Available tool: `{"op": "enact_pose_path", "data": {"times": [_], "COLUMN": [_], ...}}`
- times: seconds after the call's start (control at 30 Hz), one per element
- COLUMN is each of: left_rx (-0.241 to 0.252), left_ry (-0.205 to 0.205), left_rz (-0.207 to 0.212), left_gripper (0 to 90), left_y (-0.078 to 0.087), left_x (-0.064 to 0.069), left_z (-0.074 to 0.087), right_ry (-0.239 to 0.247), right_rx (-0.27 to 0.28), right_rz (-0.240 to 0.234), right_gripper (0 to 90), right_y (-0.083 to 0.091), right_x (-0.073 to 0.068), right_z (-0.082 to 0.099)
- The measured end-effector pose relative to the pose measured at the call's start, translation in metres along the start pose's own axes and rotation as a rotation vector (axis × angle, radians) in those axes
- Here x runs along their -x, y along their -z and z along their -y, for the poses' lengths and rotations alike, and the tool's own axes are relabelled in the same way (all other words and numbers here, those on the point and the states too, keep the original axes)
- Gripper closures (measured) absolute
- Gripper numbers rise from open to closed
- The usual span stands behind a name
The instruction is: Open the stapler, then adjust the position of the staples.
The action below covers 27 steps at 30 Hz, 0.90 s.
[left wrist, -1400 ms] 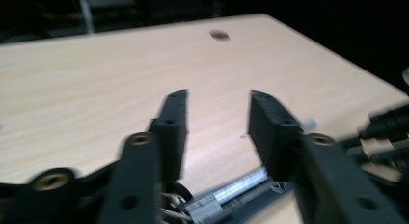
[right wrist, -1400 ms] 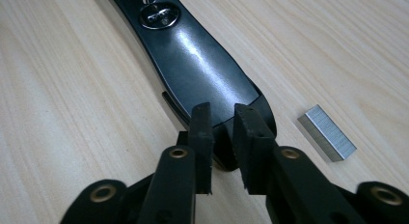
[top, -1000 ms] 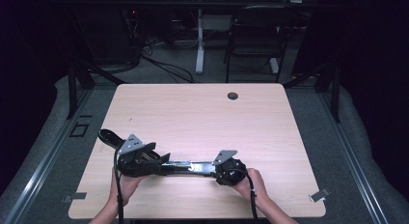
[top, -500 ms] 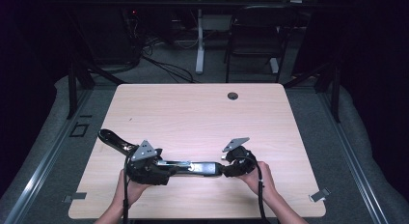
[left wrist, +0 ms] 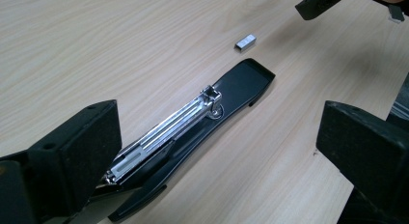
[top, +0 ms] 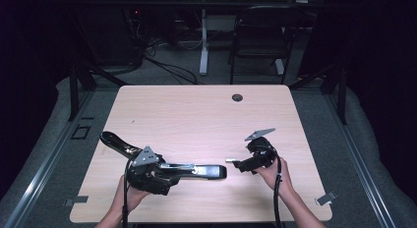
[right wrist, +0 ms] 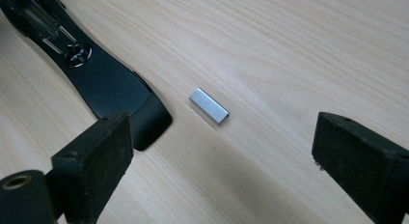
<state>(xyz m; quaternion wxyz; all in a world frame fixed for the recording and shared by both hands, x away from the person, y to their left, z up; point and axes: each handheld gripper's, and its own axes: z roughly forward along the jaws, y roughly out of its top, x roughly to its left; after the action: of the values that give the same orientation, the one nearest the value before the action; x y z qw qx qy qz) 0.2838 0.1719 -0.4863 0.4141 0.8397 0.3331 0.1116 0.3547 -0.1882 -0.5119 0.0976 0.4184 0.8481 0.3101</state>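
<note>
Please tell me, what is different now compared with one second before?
The right gripper moved right, away from the stapler, and its jaws have just been opening. A staple strip lies loose on the table. The left gripper jaws have also just been opening, around the stapler. The stapler stayed open.

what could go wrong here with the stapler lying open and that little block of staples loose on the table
1. The block of staples lies flat on the bare table, low and small, so the right gripper, its fingers wide open, may struggle to pinch it or may knock it away.
2. The stapler lies open and the left gripper is open around it without pressing, so it could slide if bumped while loading.
3. The staple block might break apart if squeezed hard.
</note>
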Motion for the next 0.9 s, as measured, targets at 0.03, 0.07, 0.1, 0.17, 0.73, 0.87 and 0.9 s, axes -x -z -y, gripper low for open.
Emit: {"op": "enact_pose_path", "data": {"times": [0.03,0.07,0.1,0.17,0.73,0.87,0.9], "left_rx": [-0.003,-0.009,-0.007,-0.001,-0.06,-0.073,-0.077], "left_ry": [0.003,0.001,-0.001,0.001,0.003,0.007,0.008], "left_rz": [-0.002,-0.001,-0.001,-0.01,0.012,0.02,0.019], "left_gripper": [0.7,0.2,0.2,0.2,0.0,0.0,0.0], "left_y": [0.0,0.001,0.001,0.004,-0.002,-0.005,-0.006], "left_x": [0.001,0.001,0.001,0.001,0.0,-0.002,-0.002], "left_z": [0.001,0.001,0.002,0.003,0.007,0.008,0.008], "right_ry": [-0.002,-0.007,-0.004,-0.002,0.054,0.106,0.117], "right_rx": [-0.003,-0.006,-0.012,-0.007,-0.039,-0.063,-0.079], "right_rz": [0.003,-0.001,0.002,0.001,-0.01,-0.028,-0.023], "right_gripper": [6.6,6.4,6.4,6.5,11.4,22.6,26.6], "right_y": [-0.001,-0.002,-0.002,-0.003,-0.019,-0.028,-0.03], "right_x": [0.001,0.002,0.002,0.002,0.001,-0.002,-0.003], "right_z": [0.0,0.0,0.0,0.0,-0.005,-0.011,-0.012]}}
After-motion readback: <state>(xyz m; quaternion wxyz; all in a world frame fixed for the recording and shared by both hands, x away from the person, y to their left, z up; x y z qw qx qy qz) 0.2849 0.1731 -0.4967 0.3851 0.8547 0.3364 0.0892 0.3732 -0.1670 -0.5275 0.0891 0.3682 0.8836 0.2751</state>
